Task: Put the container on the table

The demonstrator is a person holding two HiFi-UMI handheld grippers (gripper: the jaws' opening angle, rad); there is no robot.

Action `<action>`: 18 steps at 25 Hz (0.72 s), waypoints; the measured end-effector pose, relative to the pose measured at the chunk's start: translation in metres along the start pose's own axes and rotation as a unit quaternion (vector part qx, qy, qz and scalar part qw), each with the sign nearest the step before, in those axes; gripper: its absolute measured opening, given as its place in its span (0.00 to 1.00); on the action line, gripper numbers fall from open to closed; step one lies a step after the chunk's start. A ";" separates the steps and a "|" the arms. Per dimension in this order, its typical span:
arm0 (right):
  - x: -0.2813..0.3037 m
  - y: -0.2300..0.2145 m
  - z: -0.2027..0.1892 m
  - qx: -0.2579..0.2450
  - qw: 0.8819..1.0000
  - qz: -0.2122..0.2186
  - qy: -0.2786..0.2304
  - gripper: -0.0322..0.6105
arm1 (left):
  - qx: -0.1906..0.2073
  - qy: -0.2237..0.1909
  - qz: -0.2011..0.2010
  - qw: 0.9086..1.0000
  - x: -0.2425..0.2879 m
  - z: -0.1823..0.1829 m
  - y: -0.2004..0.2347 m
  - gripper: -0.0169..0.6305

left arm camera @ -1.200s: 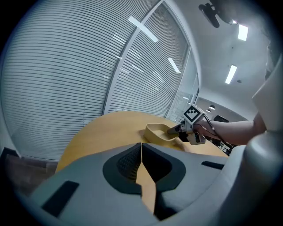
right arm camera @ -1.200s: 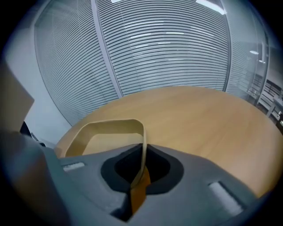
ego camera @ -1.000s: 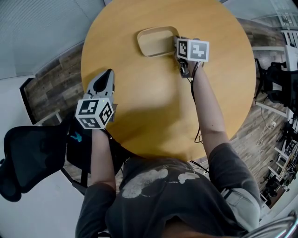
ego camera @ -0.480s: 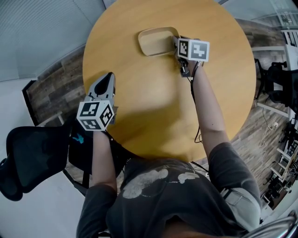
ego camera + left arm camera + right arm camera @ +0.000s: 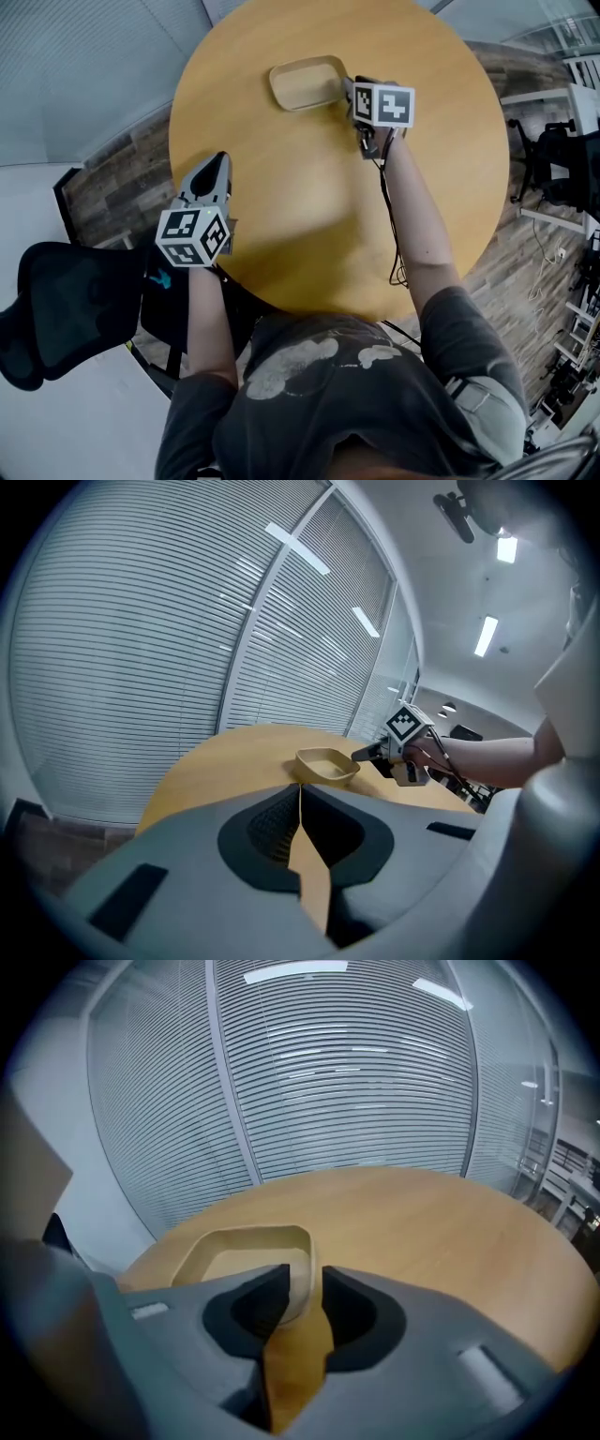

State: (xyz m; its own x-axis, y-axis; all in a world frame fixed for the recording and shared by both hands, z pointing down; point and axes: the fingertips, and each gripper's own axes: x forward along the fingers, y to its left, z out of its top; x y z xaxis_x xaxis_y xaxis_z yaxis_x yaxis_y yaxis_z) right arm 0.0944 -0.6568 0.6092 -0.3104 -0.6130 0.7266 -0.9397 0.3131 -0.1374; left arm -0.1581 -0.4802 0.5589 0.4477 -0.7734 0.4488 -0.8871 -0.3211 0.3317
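container (image 5: 302, 82) sits flat on the far side of the table (image 5: 309, 225), long axis running left from the right gripper (image 5: 345, 89), whose opening jaws straddle its near end wall; left gripper (image 5: 214, 165) closed, empty, well apart.

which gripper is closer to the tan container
Right. The right gripper sits at the right end of the shallow tan container, its jaws opening with the rim wall between them. The left gripper hangs over the near left edge of the round wooden table, far from the container.
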 end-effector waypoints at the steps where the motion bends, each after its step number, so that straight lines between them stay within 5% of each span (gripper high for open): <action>1: -0.008 0.002 -0.001 -0.002 1.000 0.002 -0.002 0.22 | 0.002 -0.002 0.000 1.000 -0.005 0.000 -0.006 0.03; 18: -0.229 0.042 -0.078 -0.044 0.994 0.091 -0.035 0.22 | 0.046 -0.033 -0.007 0.998 -0.117 -0.005 -0.196 0.03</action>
State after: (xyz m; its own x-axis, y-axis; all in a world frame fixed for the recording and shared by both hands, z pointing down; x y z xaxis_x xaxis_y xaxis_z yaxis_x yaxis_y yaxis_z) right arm 0.1368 -0.4469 0.4892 -0.4867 -0.5885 0.6456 -0.8516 0.4844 -0.2004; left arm -0.0357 -0.3238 0.4456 0.4537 -0.8023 0.3879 -0.8891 -0.3776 0.2588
